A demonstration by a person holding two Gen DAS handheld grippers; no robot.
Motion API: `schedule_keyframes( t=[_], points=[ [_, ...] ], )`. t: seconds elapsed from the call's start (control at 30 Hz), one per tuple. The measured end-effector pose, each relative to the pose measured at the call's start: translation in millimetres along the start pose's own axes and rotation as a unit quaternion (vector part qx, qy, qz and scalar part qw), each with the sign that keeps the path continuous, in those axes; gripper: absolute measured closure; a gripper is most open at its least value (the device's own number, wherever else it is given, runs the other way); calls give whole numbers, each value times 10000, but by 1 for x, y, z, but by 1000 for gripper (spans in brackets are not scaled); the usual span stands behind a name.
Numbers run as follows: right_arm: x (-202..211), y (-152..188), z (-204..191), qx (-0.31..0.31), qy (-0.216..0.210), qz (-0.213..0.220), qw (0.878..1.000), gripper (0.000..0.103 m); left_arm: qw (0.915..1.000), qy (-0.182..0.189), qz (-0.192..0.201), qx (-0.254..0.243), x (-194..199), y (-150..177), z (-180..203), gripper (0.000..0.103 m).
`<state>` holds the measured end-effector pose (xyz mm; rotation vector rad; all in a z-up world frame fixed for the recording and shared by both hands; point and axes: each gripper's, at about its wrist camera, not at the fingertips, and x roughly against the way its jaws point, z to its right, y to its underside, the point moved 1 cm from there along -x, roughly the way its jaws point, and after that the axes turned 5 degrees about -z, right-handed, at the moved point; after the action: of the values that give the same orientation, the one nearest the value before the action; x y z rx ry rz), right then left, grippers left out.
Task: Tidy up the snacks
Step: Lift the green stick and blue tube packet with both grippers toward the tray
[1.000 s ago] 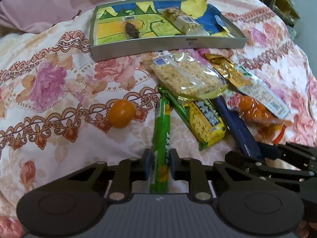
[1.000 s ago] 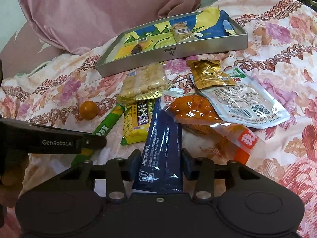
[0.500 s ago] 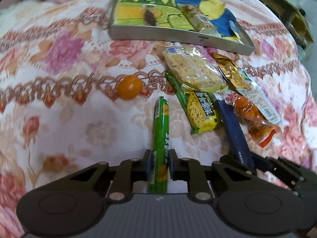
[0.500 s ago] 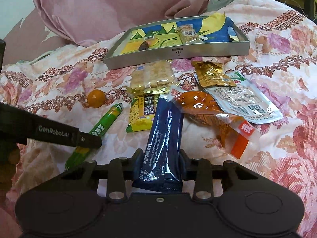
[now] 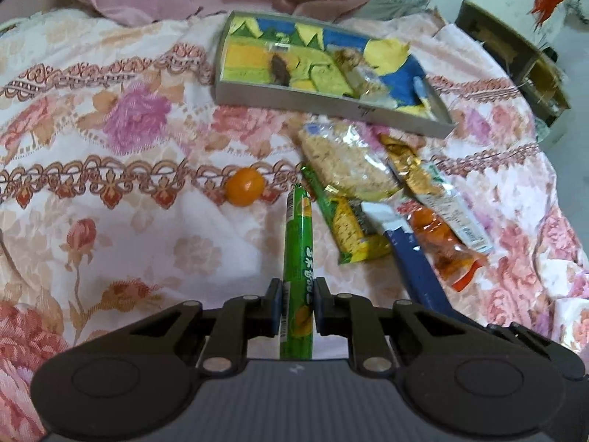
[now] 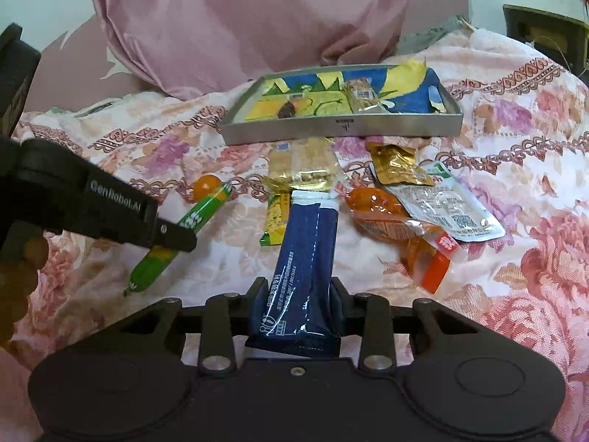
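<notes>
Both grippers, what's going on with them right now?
Each is clamped on one snack. The left gripper holds a green stick, and the right gripper holds a dark blue packet. The other snacks and a small orange lie on the flowered bedspread. The tray beyond holds only a couple of items.

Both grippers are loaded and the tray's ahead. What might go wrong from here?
1. The left gripper pinches the green stick near its tail end, so the long front may swing or slip.
2. The right gripper holds the floppy navy packet low; its top could snag the yellow packet beside it.
3. The tray sits on soft bedding and already holds a bar; dropping snacks in could tilt it.
</notes>
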<state>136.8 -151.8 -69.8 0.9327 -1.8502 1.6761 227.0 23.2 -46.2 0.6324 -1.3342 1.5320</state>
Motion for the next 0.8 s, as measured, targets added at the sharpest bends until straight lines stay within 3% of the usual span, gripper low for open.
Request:
schedule_keyframes(
  t=[0.23,0.47,0.8],
  points=[
    [12,2,-7,148,28,204,9997,66,9995,116,286,-57,8,0,4,85],
    [29,2,-25,784,179,770,9938,66,9980,7,627,-46,16,-1,4,85],
    [38,-15,-17,665,117,1187,9906,66,9903,-53,1386,28,34,-9,5,85]
  ],
)
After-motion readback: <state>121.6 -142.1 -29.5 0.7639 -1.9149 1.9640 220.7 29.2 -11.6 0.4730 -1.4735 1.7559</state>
